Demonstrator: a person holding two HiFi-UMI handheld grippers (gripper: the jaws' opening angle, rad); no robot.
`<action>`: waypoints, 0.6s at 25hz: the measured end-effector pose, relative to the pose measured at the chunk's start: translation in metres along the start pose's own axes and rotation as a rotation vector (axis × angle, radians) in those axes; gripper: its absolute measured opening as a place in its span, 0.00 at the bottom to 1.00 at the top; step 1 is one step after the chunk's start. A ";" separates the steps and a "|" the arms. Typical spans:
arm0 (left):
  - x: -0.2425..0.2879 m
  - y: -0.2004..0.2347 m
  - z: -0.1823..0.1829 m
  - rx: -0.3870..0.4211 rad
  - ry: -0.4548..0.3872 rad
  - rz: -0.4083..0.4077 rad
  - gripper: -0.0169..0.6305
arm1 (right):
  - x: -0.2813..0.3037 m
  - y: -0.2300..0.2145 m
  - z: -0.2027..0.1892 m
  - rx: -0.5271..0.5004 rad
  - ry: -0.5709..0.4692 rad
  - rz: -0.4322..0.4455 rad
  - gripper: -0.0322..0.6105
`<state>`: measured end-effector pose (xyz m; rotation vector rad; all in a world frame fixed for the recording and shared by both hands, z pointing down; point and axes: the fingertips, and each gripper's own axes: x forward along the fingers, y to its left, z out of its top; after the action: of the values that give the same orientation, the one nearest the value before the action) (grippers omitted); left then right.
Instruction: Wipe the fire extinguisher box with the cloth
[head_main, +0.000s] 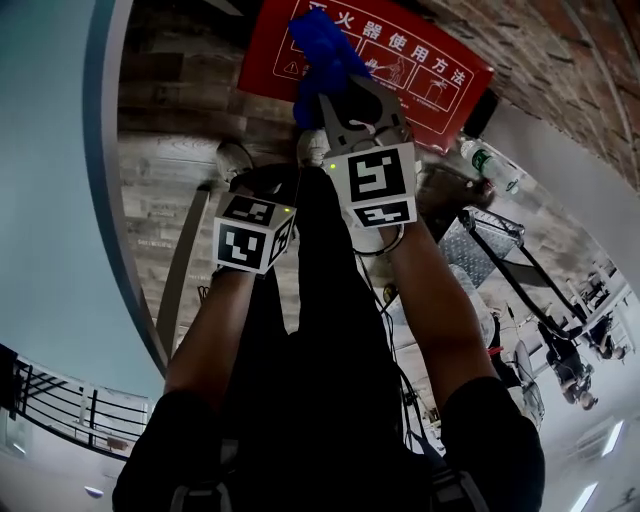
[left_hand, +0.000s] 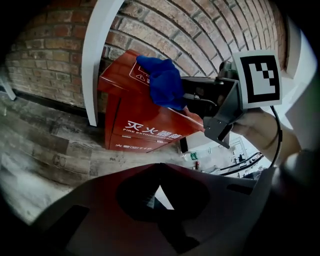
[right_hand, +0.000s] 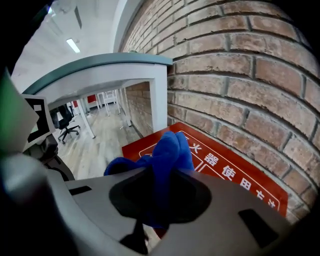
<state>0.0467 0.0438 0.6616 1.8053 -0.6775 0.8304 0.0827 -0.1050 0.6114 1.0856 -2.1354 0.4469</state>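
Right gripper view showed the right gripper (right_hand: 159, 186) clamping the blue cloth (right_hand: 171, 147) on the fire extinguisher box (right_hand: 240, 181) lid. The left gripper (left_hand: 159, 196) was closed, empty.

fire extinguisher box (left_hand: 145, 132) front "fire extinguisher", lid (head_main: 400, 62) "火器使用方法"

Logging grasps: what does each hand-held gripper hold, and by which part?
The right hand-held gripper is shut on the bunched blue cloth, at its near end, above the red fire extinguisher box. The left hand-held gripper is shut, empty.
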 end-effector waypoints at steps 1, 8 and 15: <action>-0.002 0.002 0.002 -0.008 -0.010 0.004 0.04 | 0.004 0.004 0.004 -0.011 0.000 0.009 0.18; -0.020 0.004 0.011 -0.023 -0.059 0.024 0.04 | 0.029 0.039 0.026 -0.071 0.004 0.074 0.18; -0.036 0.008 0.006 -0.022 -0.072 0.049 0.04 | 0.056 0.090 0.055 -0.141 -0.009 0.178 0.18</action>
<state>0.0206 0.0380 0.6358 1.8121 -0.7771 0.7902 -0.0367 -0.1154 0.6131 0.8244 -2.2442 0.3670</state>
